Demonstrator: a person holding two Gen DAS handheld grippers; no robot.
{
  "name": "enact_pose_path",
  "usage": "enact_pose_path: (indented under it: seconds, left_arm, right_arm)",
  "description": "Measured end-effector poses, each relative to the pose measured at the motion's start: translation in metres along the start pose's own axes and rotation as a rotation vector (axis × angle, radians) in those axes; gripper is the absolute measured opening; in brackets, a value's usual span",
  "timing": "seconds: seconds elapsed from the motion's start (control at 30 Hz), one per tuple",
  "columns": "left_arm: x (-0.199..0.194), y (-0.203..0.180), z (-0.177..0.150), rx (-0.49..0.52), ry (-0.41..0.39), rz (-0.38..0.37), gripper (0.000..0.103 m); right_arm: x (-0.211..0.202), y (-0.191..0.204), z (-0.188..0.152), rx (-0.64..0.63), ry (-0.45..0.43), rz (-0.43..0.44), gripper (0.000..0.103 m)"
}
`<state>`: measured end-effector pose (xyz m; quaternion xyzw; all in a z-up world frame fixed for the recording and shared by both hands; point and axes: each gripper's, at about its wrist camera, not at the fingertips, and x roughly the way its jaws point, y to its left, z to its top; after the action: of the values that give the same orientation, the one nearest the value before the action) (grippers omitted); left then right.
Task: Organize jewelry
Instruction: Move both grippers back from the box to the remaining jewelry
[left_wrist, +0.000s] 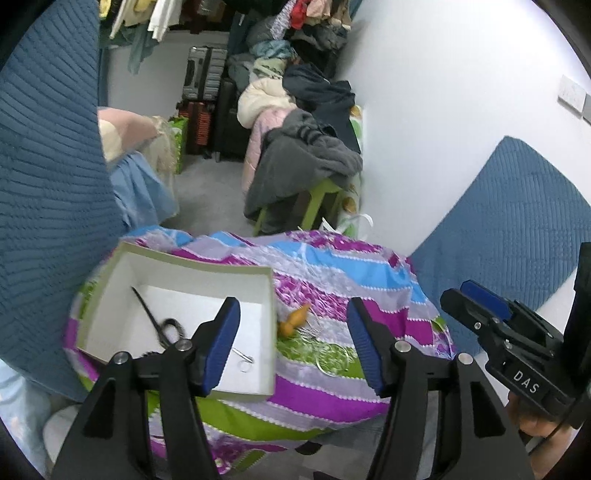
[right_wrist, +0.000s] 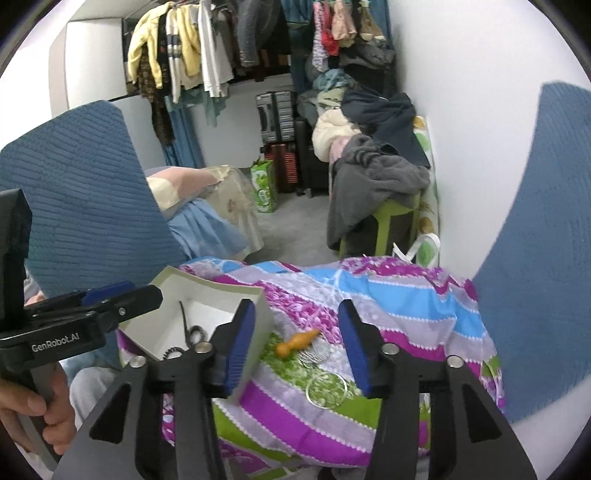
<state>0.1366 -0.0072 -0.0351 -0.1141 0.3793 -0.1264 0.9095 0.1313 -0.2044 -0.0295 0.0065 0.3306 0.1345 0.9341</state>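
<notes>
An open white box (left_wrist: 192, 273) (right_wrist: 258, 317) sits on a striped quilt-covered bundle (left_wrist: 332, 273) (right_wrist: 406, 295). Inside lie a thin black pin with a black coil (left_wrist: 159, 321) (right_wrist: 192, 332) and a small silver piece (left_wrist: 244, 357). On the quilt right of the box lie an orange carrot-shaped piece (left_wrist: 293, 320) (right_wrist: 297, 342), silver rings (left_wrist: 332, 356) (right_wrist: 327, 387) and thin wire pieces (right_wrist: 314, 356). My left gripper (left_wrist: 293, 345) is open above the box's right edge. My right gripper (right_wrist: 297, 345) is open above the carrot piece and rings. Both are empty.
Blue quilted cushions (left_wrist: 48, 184) (right_wrist: 535, 258) stand on either side. A white wall (left_wrist: 443, 110) is at the right. Behind are a green stool under dark clothes (left_wrist: 306, 166), suitcases (right_wrist: 277, 118) and a rail of hanging clothes (right_wrist: 192, 48).
</notes>
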Motion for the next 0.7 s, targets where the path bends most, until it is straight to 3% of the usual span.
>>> enact_pose_path:
  seconds: [0.27, 0.43, 0.57, 0.7]
  left_arm:
    - [0.03, -0.029, -0.025, 0.023, 0.035, -0.031, 0.061]
    - [0.053, -0.043, -0.041, 0.019, 0.078, -0.09, 0.061]
    - [0.077, -0.059, -0.055, 0.04, 0.134, -0.123, 0.054]
    - [0.107, -0.068, -0.069, 0.043, 0.196, -0.142, 0.045]
  right_arm:
    - [0.008, -0.039, -0.033, 0.055, 0.021, -0.039, 0.048]
    - [0.023, -0.065, -0.057, 0.107, 0.052, -0.053, 0.048]
    - [0.04, -0.085, -0.077, 0.147, 0.107, -0.086, 0.048]
    - [0.062, -0.101, -0.099, 0.187, 0.166, -0.047, 0.044]
